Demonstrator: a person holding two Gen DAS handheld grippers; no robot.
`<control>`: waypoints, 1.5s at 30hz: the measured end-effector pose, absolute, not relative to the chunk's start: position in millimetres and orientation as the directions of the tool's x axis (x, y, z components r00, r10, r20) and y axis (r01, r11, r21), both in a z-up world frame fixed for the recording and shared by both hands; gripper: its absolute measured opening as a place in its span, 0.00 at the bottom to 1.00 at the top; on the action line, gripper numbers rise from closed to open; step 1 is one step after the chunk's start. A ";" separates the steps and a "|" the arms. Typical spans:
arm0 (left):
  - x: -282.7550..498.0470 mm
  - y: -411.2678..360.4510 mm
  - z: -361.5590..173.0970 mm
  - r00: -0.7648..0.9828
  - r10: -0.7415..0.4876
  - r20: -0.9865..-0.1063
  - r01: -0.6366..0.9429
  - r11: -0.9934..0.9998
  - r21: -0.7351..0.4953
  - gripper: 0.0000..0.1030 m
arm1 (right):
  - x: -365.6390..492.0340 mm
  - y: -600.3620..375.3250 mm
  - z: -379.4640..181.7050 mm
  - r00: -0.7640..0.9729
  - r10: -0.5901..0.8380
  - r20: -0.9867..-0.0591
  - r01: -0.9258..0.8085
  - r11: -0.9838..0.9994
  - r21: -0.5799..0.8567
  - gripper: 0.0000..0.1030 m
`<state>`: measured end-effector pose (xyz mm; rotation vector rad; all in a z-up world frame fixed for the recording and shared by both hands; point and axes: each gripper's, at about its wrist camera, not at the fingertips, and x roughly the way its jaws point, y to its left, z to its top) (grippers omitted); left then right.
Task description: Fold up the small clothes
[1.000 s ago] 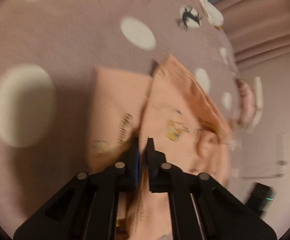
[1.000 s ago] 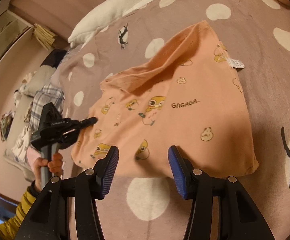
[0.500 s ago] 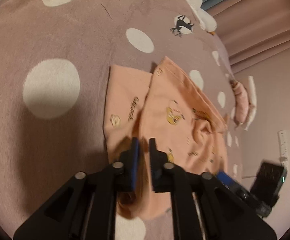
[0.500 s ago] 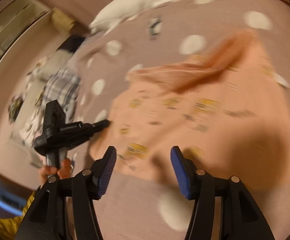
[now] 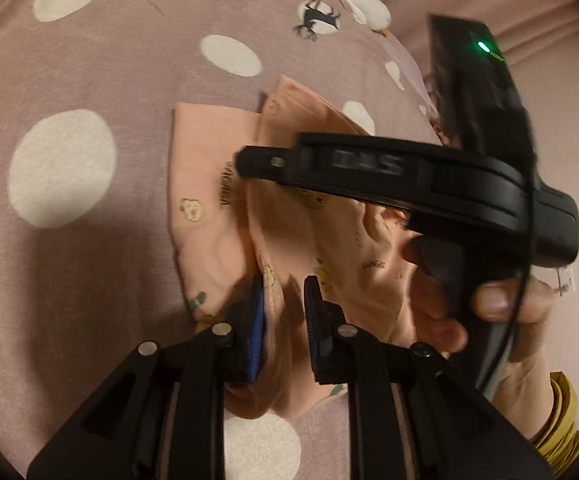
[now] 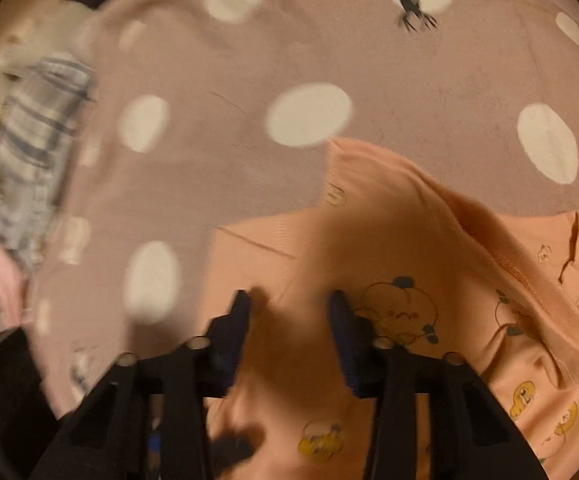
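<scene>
The peach cotton-knit garment (image 5: 289, 216) lies partly folded on the bed's dotted bedspread (image 5: 121, 60), filling the centre of the left wrist view and the lower right of the right wrist view. It looks light, limp and thin, so it should drape and crease wherever it is lifted; a pinch at a hemmed edge or a corner would likely carry it better than a grab at the loose middle, and it may slide on itself as layers stack. Its surface is matte, printed with small yellow cartoon figures and lettering, with stitched hems. The bedspread is a soft, brushed mauve cloth with white ovals and a dark deer print. The left gripper (image 5: 283, 300) has its fingers narrowly apart, having just eased open, a ridge of the fabric standing between them without clearly being pressed. The right gripper (image 6: 289, 312), over the cloth at lower centre, has moderately spread fingers that have just been closing, nothing gripped between them.
</scene>
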<state>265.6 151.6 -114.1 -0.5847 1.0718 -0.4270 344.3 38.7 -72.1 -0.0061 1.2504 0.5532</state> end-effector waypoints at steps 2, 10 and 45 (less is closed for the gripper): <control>265.6 151.4 -117.1 0.416 -0.595 -0.687 0.049 0.770 -0.637 0.16 | 341.7 38.2 -71.2 0.214 0.389 -0.896 -0.403 0.871 0.282 0.22; 268.2 158.6 -122.9 0.407 -0.621 -0.670 0.028 0.742 -0.670 0.12 | 337.5 27.8 -68.0 0.216 0.450 -0.867 -0.404 0.849 0.340 0.05; 257.3 140.6 -104.7 0.409 -0.577 -0.707 0.013 0.778 -0.628 0.16 | 269.4 -224.3 -73.1 0.438 0.403 -0.804 -0.150 0.914 0.377 0.38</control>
